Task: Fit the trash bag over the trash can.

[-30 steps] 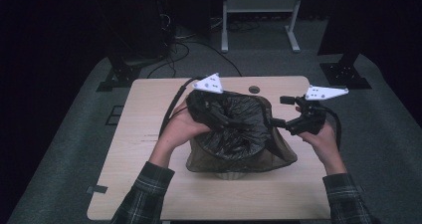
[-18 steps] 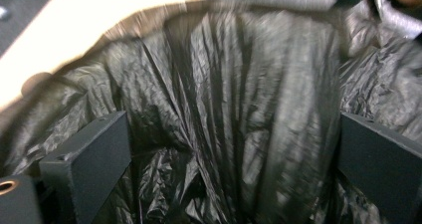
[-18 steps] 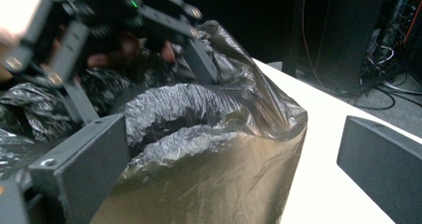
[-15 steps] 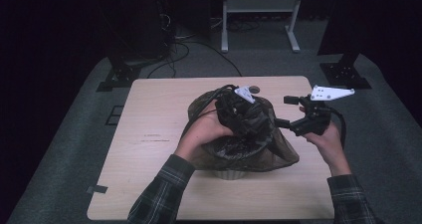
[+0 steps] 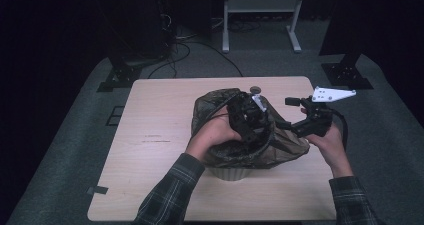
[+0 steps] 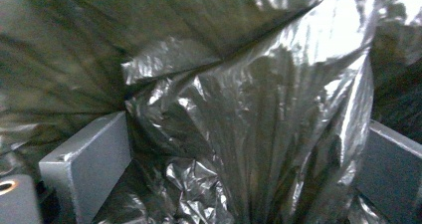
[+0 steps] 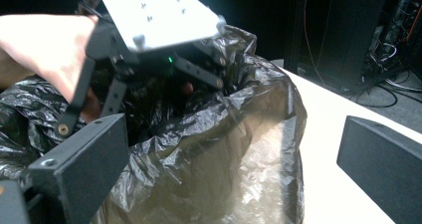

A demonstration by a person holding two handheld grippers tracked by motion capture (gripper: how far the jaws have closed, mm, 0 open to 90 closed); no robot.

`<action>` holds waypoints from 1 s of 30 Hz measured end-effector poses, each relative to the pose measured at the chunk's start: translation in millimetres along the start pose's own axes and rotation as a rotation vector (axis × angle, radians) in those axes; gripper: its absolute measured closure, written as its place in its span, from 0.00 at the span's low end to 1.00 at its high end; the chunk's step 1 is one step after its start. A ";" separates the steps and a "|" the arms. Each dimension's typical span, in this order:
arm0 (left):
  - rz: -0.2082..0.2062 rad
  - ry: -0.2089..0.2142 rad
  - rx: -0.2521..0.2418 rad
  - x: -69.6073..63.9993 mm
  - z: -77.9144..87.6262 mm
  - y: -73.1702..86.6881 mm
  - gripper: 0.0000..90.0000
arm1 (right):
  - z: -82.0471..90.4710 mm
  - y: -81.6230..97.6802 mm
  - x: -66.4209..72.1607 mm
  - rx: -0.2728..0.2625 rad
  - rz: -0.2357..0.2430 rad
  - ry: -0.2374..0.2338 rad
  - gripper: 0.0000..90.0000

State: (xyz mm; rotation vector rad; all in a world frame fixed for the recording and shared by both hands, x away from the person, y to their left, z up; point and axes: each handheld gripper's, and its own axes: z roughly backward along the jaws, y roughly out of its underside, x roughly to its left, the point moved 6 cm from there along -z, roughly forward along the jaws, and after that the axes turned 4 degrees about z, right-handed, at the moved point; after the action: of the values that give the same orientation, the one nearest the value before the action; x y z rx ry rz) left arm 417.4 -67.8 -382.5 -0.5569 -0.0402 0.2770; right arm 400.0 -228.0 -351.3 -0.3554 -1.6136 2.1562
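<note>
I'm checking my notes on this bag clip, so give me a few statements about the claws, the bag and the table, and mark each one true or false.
1. The left claw sits over the middle of the black plastic bag. True.
2. The bag lines a pale ribbed container whose base shows under its near edge. True.
3. The right claw is shut flat on the bare table, far from the bag. False: it is open at the bag's right edge, with bag film between its jaws in the right gripper view.
4. The bag lies on the floor beside the table. False: it stands on the table top.
5. The left claw's jaws stand apart with crumpled film between them in the left gripper view. True.
</note>
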 end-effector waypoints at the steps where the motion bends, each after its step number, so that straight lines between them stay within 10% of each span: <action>1: -0.001 -0.006 -0.017 -0.1 6.3 -0.2 0.02 | 0.7 -0.1 0.0 0.000 0.002 0.001 0.00; 11: 0.073 -0.073 -0.124 16.6 78.4 20.8 0.02 | 4.6 -0.4 0.2 -0.009 0.002 0.007 0.00; 25: 0.048 -0.155 0.132 23.0 50.2 41.6 0.03 | -0.7 1.0 1.9 0.002 0.002 -0.001 0.00; 30: 0.057 -0.138 0.063 22.1 58.4 37.5 0.02 | 2.1 1.4 1.6 -0.002 0.001 0.003 0.00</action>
State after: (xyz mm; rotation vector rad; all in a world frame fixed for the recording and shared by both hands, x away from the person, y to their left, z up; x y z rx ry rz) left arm 422.7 -1.2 -353.4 -0.4759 -0.1488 0.3705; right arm 397.4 -229.4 -351.9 -0.3601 -1.6141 2.1544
